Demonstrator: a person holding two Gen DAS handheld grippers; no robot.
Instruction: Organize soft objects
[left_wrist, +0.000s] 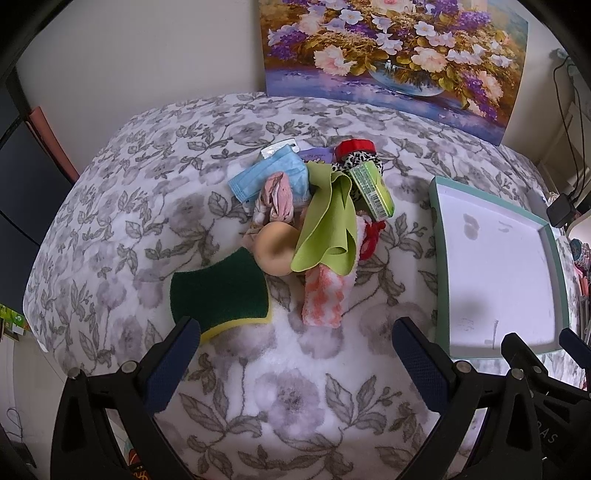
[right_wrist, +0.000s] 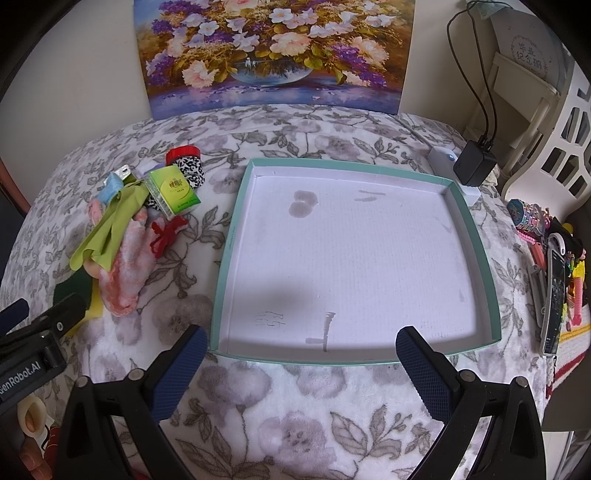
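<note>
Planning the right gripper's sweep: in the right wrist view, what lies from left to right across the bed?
Green cloth → green tissue pack → teal-rimmed tray → black charger → toys at the right edge.

A flower painting (right_wrist: 275, 55) leans against the wall behind the floral blanket (right_wrist: 295, 413), a black charger (right_wrist: 474, 164) with its cables sits on a white power strip (right_wrist: 441, 158) at the right, and colourful trinkets (right_wrist: 554, 254) crowd the far right edge.
</note>
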